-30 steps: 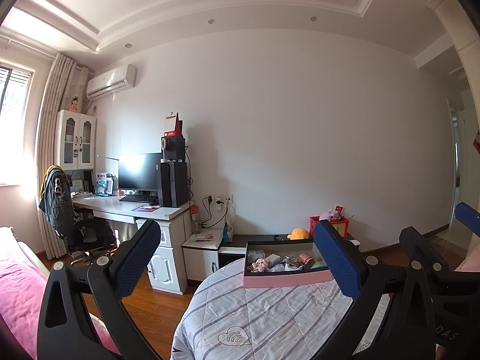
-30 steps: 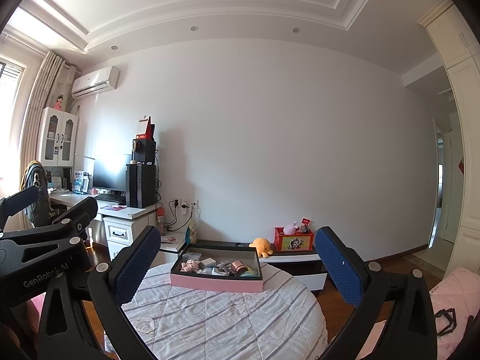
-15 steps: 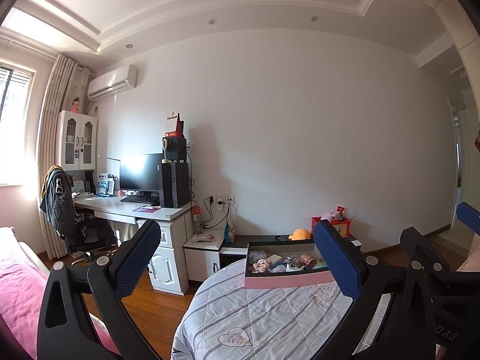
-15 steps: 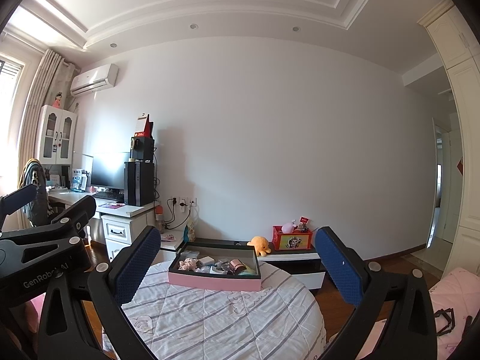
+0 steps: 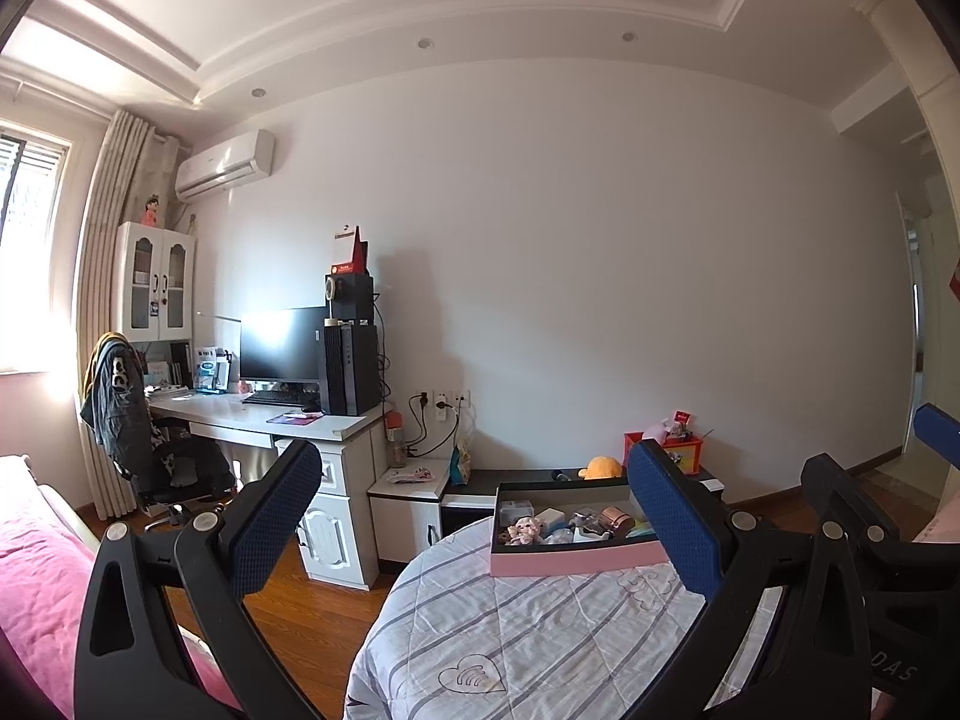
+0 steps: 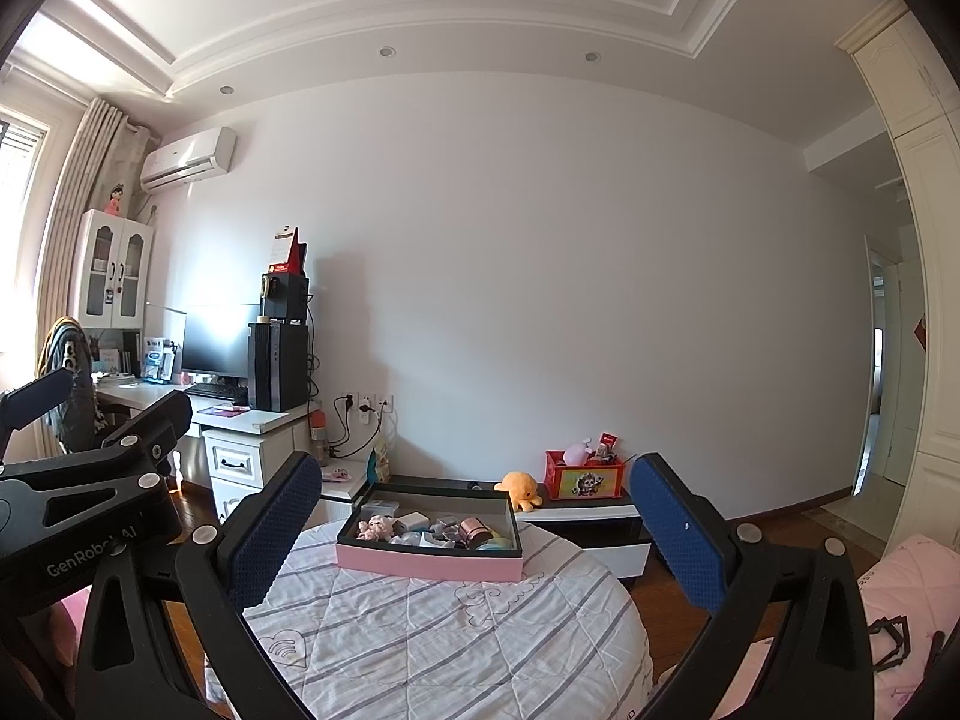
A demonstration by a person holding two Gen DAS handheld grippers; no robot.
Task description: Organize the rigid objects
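Note:
A pink box [image 6: 426, 566] with a dark inside stands on the far side of a round table covered by a striped quilt [image 6: 420, 648]. Several small objects lie in it, among them a pink figurine [image 6: 375, 527] and a copper-coloured cylinder [image 6: 475, 533]. The left wrist view shows the same pink box [image 5: 570, 561] at the right. My left gripper [image 5: 480, 531] is open, raised above the quilt's near-left part, short of the box. My right gripper [image 6: 477, 531] is also open and empty, held above the near side of the table.
A white desk [image 5: 264, 426] with a monitor and a black tower stands at the left wall, an office chair [image 5: 150, 450] before it. A low dark cabinet [image 6: 588, 510] behind the table carries an orange plush and a red box. Pink bedding [image 5: 36, 588] lies at the left.
Both views have shifted only slightly; the box sits a touch lower and nearer in the right wrist view. Both grippers stay open and hold nothing.

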